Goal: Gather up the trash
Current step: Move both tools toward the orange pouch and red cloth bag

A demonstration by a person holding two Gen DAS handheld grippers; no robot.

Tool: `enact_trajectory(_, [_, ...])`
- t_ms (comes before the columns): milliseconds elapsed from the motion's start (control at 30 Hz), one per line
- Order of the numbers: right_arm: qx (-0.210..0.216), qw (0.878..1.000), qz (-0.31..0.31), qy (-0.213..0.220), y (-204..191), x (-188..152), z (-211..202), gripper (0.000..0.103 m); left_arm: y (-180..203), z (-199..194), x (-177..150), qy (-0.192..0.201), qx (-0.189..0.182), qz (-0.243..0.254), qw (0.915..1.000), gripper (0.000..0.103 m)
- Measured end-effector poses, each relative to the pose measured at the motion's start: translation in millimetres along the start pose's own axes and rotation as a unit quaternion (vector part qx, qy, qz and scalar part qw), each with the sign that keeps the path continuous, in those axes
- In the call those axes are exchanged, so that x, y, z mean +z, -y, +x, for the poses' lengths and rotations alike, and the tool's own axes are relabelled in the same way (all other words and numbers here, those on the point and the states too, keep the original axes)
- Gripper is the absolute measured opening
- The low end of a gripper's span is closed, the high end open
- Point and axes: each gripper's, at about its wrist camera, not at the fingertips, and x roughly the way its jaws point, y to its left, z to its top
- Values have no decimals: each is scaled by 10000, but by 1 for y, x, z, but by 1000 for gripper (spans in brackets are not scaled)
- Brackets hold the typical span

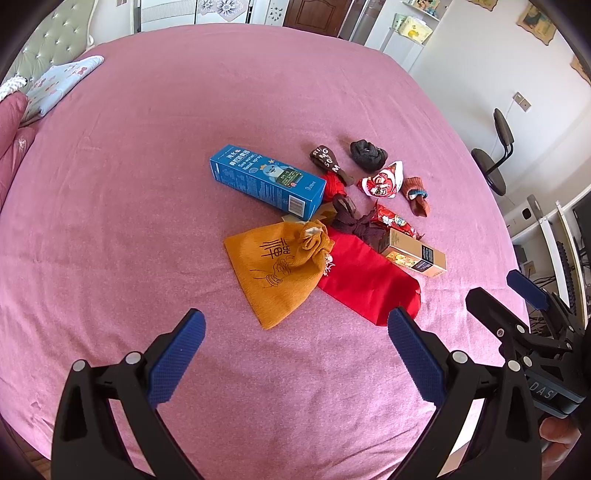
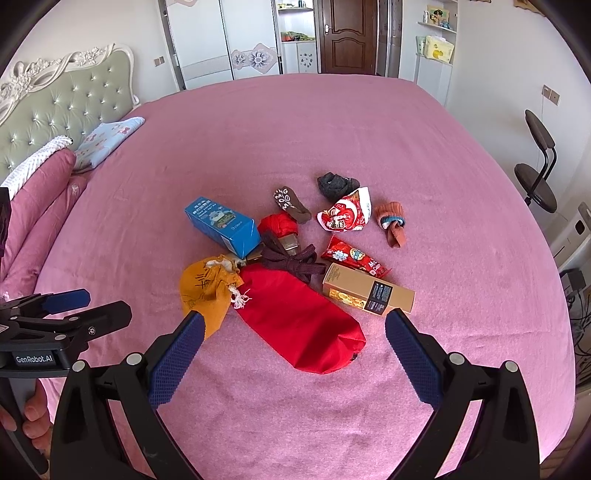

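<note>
Left gripper (image 1: 295, 334) open | right gripper (image 2: 293, 334) open | boxes: two (image 1: 267, 180) (image 1: 415, 256)

Your left wrist camera looked forward and down over the pink bed (image 1: 147, 184) from its near edge, with the red pouch (image 1: 364, 280) just right of centre. Your right wrist camera faced the same way, nearer that red pouch (image 2: 299, 321). Both views shared the pouch's surrounding clutter and the far door (image 2: 349, 35).
</note>
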Motion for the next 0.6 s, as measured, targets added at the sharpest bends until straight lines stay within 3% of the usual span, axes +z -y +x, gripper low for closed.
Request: enact_trajectory(600, [105, 9999, 31, -73, 3, 0, 9, 94, 4, 7, 1, -54, 64, 51, 10000, 99])
